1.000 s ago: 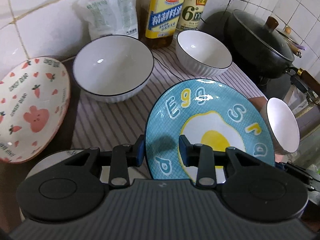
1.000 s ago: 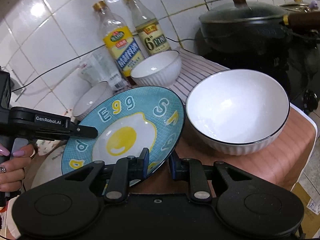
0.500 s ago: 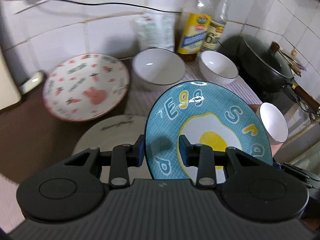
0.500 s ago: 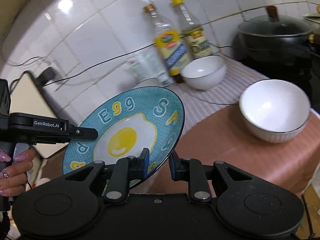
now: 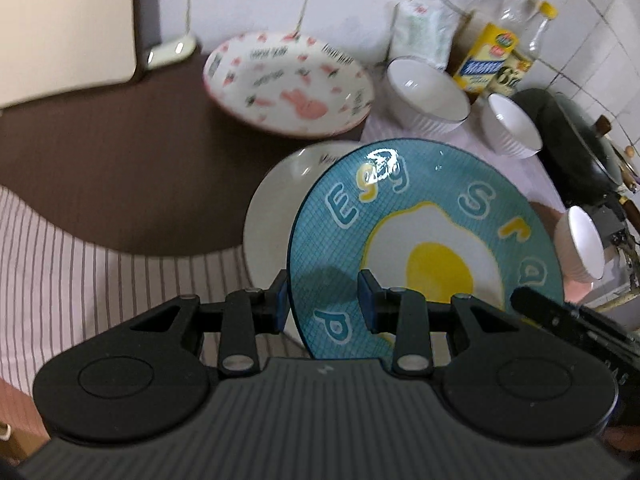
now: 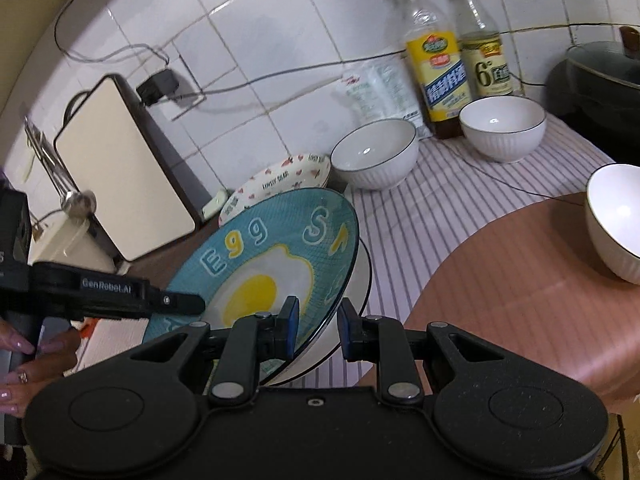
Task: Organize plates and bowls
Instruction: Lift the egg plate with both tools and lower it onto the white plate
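Observation:
A blue plate with a fried-egg picture [image 5: 424, 232] [image 6: 256, 264] hangs tilted in the air, held from both sides. My left gripper [image 5: 323, 305] is shut on its near rim. My right gripper [image 6: 318, 324] is shut on the opposite rim and shows in the left wrist view as a black finger [image 5: 560, 316]. Right under the blue plate lies a white plate [image 5: 272, 216] [image 6: 358, 300]. A pink bunny plate [image 5: 288, 80] [image 6: 280, 180] leans by the wall. Two white ribbed bowls [image 6: 376, 152] [image 6: 502, 128] stand on the striped cloth, and a third [image 6: 616, 216] on the pink mat.
Two bottles [image 6: 440, 64] and a white bag [image 6: 380, 88] stand against the tiled wall. A dark lidded pot [image 5: 580, 148] sits at the far right. A cream appliance [image 6: 120, 168] stands at the left, with a cable along the wall. A hand [image 6: 24, 364] grips the left tool.
Both grippers have carried the blue plate to the left, away from the bowl on the pink mat. It now hangs over the white plate, and the cream appliance has come into view.

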A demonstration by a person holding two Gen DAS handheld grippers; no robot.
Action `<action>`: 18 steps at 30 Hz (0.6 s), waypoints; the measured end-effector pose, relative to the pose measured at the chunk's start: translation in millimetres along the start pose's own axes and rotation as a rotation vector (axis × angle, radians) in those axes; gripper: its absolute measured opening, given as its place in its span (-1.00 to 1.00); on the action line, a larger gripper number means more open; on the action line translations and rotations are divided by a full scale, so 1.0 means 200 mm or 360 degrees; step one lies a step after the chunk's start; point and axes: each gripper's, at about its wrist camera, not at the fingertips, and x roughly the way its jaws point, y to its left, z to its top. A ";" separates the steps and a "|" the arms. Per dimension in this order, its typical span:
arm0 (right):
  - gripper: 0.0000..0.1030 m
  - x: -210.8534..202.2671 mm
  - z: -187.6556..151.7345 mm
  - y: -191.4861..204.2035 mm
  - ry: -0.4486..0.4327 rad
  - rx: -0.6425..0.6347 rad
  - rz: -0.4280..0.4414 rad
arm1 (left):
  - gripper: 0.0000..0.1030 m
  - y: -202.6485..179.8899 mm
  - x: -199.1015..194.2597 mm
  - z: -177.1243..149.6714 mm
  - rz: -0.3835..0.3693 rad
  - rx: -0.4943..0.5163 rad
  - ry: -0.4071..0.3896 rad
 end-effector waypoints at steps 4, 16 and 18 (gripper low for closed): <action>-0.52 0.10 0.01 0.00 0.0057 -0.0045 -0.0017 | -0.35 0.05 0.07 -0.02 0.0002 -0.0069 0.0028; -0.52 0.26 0.04 0.00 0.0172 -0.0085 -0.0041 | -0.36 0.09 0.13 0.05 0.0079 -0.0113 0.0023; -0.52 0.26 0.05 0.00 0.0171 -0.0080 -0.0050 | -0.36 0.06 0.13 0.05 0.0117 -0.0092 0.0029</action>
